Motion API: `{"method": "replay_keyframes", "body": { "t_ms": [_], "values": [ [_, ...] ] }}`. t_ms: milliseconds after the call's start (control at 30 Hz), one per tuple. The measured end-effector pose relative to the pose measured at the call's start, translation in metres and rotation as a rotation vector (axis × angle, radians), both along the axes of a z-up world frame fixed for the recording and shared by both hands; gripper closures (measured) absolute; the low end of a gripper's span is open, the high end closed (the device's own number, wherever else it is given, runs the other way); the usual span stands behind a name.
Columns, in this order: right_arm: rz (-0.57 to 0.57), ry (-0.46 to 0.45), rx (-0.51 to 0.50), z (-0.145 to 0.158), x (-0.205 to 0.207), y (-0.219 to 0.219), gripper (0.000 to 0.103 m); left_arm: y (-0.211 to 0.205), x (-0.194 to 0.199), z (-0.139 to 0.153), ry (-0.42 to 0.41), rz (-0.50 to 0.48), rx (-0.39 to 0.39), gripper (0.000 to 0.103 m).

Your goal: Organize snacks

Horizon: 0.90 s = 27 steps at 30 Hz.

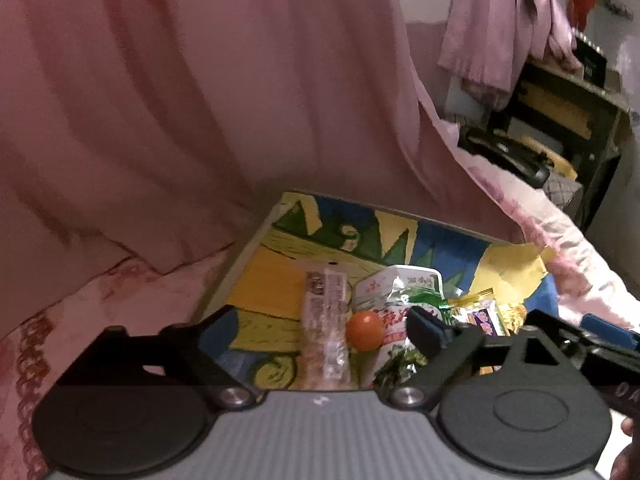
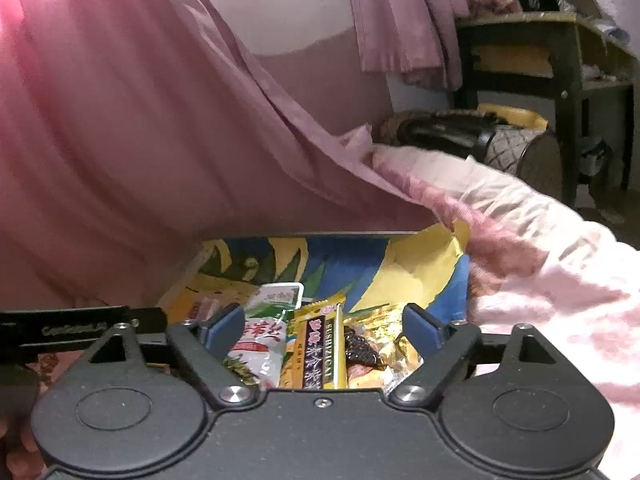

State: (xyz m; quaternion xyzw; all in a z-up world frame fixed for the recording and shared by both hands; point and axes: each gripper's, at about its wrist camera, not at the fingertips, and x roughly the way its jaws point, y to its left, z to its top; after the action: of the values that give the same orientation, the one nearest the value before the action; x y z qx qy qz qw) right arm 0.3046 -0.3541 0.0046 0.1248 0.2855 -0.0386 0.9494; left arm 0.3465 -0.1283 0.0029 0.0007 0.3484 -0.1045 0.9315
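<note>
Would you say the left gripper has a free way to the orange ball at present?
Probably yes: the left gripper is open, the orange ball lies uncovered just ahead between its jaws, and nothing stands between them.

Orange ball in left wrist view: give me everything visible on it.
The orange ball is small, round, smooth and matte, evenly orange with no markings. It lies among the snacks on the colourful printed board, wedged between a long clear-wrapped snack bar on one side and a white-green-red packet on the other, apparently touching both. No gripper touches it.
</note>
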Motion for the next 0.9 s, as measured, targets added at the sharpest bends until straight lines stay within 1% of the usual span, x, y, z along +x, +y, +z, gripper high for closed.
{"method": "replay_keyframes", "body": {
  "t_ms": [67,167,367,467,667,900],
  "values": [
    [0.002,-0.024,-0.004,0.009,-0.013,0.004,0.006,0.01,-0.015,0.006,-0.028,0.016,-0.008,0.003],
    [0.002,-0.061,-0.018,0.02,-0.035,0.013,0.002,0.026,-0.037,0.013,-0.063,0.02,-0.022,0.001],
    [-0.006,-0.098,-0.037,0.032,-0.079,0.032,0.001,0.056,-0.082,0.024,-0.122,0.041,-0.038,0.0],
    [-0.004,-0.102,-0.037,0.035,-0.102,0.041,0.001,0.07,-0.106,0.025,-0.147,0.042,-0.042,0.0],
    [-0.012,-0.081,0.0,0.033,-0.148,0.058,0.001,0.094,-0.149,0.019,-0.158,0.047,-0.031,0.0],
    [-0.036,-0.051,0.013,0.029,-0.185,0.071,0.001,0.111,-0.184,0.013,-0.156,0.049,-0.024,0.0]
  ]
}}
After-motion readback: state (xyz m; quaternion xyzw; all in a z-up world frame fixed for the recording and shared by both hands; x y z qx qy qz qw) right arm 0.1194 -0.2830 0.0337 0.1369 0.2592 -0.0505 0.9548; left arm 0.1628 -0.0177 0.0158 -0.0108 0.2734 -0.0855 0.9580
